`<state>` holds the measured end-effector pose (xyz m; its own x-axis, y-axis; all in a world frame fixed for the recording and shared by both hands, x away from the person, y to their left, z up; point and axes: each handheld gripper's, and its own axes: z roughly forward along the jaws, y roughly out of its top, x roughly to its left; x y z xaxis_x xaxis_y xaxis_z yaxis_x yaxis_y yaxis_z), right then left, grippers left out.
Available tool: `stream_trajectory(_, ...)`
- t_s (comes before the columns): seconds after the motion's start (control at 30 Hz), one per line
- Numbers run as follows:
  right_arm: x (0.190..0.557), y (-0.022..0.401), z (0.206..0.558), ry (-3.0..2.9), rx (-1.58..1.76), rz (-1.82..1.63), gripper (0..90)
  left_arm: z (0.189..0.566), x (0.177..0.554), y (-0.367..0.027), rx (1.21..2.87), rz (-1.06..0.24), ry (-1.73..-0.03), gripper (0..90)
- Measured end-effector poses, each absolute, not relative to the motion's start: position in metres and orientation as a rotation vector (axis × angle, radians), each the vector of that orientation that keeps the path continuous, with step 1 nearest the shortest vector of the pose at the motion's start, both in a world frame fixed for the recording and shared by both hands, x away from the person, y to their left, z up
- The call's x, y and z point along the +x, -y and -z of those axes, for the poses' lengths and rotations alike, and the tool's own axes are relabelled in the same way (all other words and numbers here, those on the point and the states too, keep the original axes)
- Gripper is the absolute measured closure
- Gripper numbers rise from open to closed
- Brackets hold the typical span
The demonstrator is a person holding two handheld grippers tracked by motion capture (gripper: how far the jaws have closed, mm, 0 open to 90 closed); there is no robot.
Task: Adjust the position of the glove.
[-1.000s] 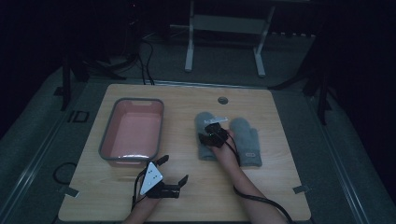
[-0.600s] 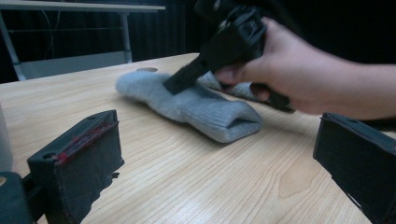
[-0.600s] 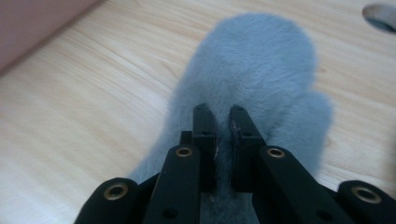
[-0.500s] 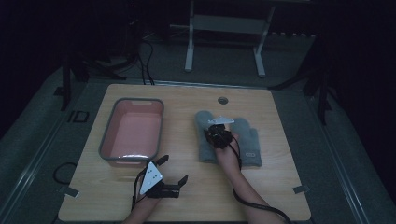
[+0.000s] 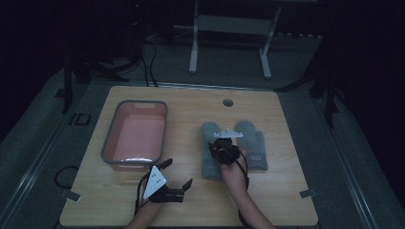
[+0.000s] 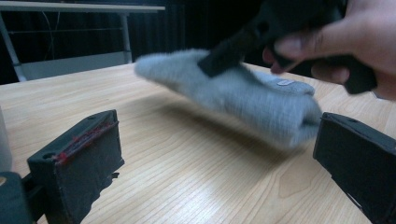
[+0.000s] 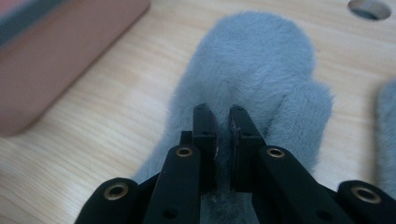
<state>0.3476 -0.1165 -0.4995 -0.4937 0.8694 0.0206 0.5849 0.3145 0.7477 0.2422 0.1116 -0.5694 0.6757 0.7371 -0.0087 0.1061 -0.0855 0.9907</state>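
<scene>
Two grey fluffy mittens lie side by side right of the table's middle. My right gripper [image 5: 223,145] is shut on the left mitten [image 5: 208,160], and its jaws [image 7: 223,121] pinch the fur of that mitten [image 7: 257,60] near the thumb. In the left gripper view the mitten [image 6: 243,98] hangs blurred just above the wood, with a shadow beneath it and the right gripper's black jaw [image 6: 224,58] on top. The other mitten [image 5: 254,143] stays flat. My left gripper [image 5: 177,172] rests open near the front edge, nothing between its jaws [image 6: 215,158].
A pink tub with a grey rim [image 5: 136,160] stands at the left of the table, also seen as a pink tub [image 7: 56,51] in the right gripper view. A round cable hole [image 5: 228,102] sits near the far edge. Bare wood lies between the tub and the mittens.
The right hand has shifted a little over the left mitten and risen, with its grey top plate now in sight. The left gripper has stayed where it was.
</scene>
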Motion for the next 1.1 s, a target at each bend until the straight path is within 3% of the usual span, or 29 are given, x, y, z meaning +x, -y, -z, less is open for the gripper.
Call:
stream_trajectory(0.27, 0.35, 0.112, 0.536, -2.269, 1.333, -0.939, 82.6, 0.569, 0.242, -0.112, 1.591, -0.601, -0.712, 1.2)
stream_trajectory(0.63, 0.353, 0.108, 0.547, -2.306, 1.328, -1.009, 78.4, 0.569, 0.243, -0.112, 1.589, -0.598, -0.713, 1.2)
stream_trajectory(1.03, 0.349, 0.122, 0.515, -2.259, 1.309, -1.152, 42.9, 0.569, 0.243, -0.113, 1.586, -0.576, -0.72, 1.2)
stream_trajectory(1.1, 0.35, 0.131, 0.508, -2.219, 1.322, -1.174, 42.0, 0.569, 0.243, -0.113, 1.587, -0.577, -0.72, 1.2)
